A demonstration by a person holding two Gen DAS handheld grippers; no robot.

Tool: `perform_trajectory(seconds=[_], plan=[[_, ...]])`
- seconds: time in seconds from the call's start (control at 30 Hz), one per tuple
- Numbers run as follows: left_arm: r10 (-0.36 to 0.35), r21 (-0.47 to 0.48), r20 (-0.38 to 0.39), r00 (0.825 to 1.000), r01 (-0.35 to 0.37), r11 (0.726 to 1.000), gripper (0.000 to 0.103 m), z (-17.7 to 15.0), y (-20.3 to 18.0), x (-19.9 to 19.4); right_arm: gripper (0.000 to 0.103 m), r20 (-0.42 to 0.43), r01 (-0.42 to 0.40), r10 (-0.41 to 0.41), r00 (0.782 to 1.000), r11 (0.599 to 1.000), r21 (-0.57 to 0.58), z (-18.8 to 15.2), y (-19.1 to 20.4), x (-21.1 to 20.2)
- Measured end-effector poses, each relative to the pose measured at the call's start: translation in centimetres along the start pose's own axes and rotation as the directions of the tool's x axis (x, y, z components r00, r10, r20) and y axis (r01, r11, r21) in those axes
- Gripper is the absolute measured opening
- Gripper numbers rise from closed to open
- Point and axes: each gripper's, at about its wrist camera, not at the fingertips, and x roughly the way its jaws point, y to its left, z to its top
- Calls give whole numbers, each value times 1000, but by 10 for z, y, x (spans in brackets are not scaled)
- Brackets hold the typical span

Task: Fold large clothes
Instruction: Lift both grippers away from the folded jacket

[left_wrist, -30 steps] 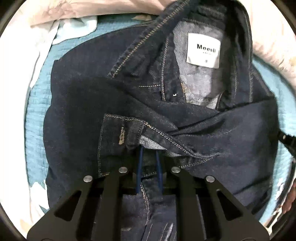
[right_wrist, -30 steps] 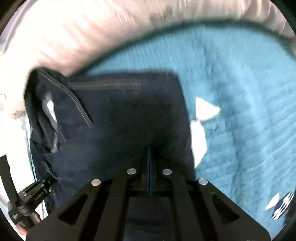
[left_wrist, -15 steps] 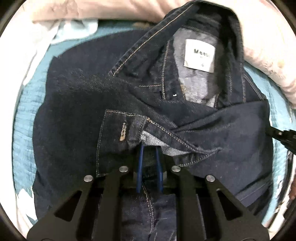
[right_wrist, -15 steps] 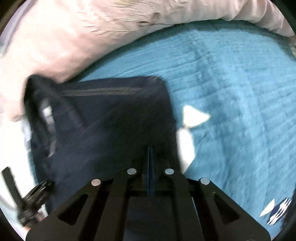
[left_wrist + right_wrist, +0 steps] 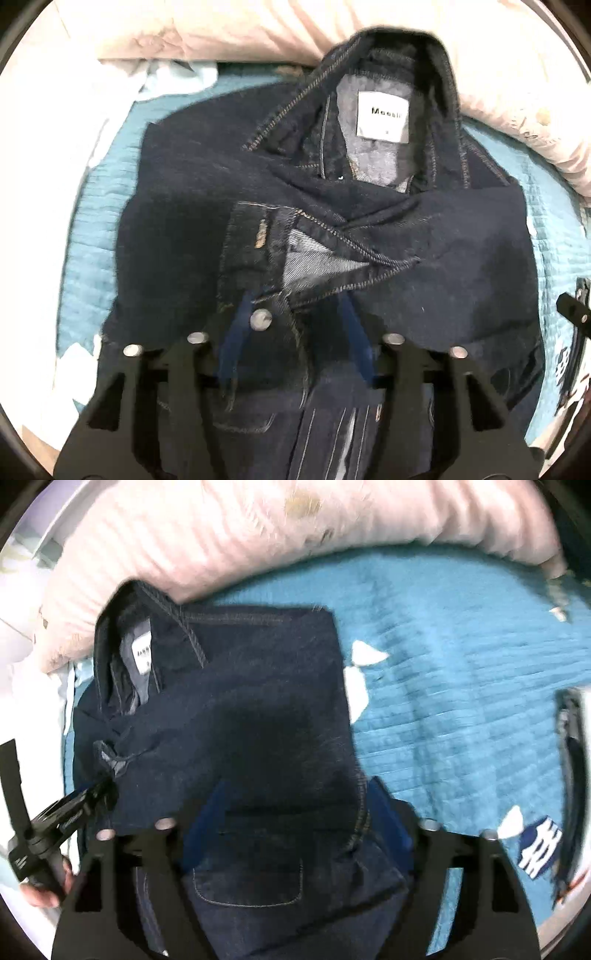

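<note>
My left gripper (image 5: 295,325) hovers low over the dark denim jacket (image 5: 184,229), its blue fingers (image 5: 236,332) spread apart with a metal button (image 5: 260,319) between them. Only this view shows the white neck label (image 5: 384,116) squarely, under the raised collar. My right gripper (image 5: 295,812) also stands wide open above the jacket's right edge, a chest pocket (image 5: 247,878) below it. The jacket lies folded, sleeves crossed over its front, on a teal blanket (image 5: 461,657) beside a pink pillow (image 5: 221,528).
</note>
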Motion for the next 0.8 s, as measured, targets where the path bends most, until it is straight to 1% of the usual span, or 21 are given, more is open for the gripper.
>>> perform_trajectory(seconds=[0.03, 0.13, 0.23, 0.3, 0.4, 0.57, 0.67, 0.8], plan=[[-1, 2, 6, 1000, 1, 1000, 53, 0, 4, -5, 81, 4, -10, 10, 1000, 1000, 13, -2, -1, -5], [4, 7, 6, 1000, -4, 1000, 53, -9, 9, -19, 82, -5, -50, 50, 999, 997, 65, -11, -3, -13], [19, 14, 30, 999, -19, 1000, 60, -29, 5, -41, 84, -1, -44, 44, 999, 996, 82, -19, 4, -23], [24, 15, 44, 999, -25, 1000, 69, -41, 16, -50, 88, 7, -36, 36, 999, 996, 81, -26, 6, -33], [30, 5, 58, 998, -30, 1000, 70, -61, 27, -71, 89, 14, -18, 17, 1000, 996, 86, -43, 6, -50], [29, -17, 97, 995, -28, 999, 70, -102, 50, -112, 89, 47, -21, 17, 999, 995, 98, -86, 7, -85], [37, -18, 123, 992, -35, 999, 70, -134, 62, -138, 90, 75, -40, 33, 997, 995, 97, -111, 11, -103], [34, -34, 154, 988, -29, 999, 70, -169, 73, -163, 91, 107, -68, 57, 993, 993, 100, -145, 12, -126]])
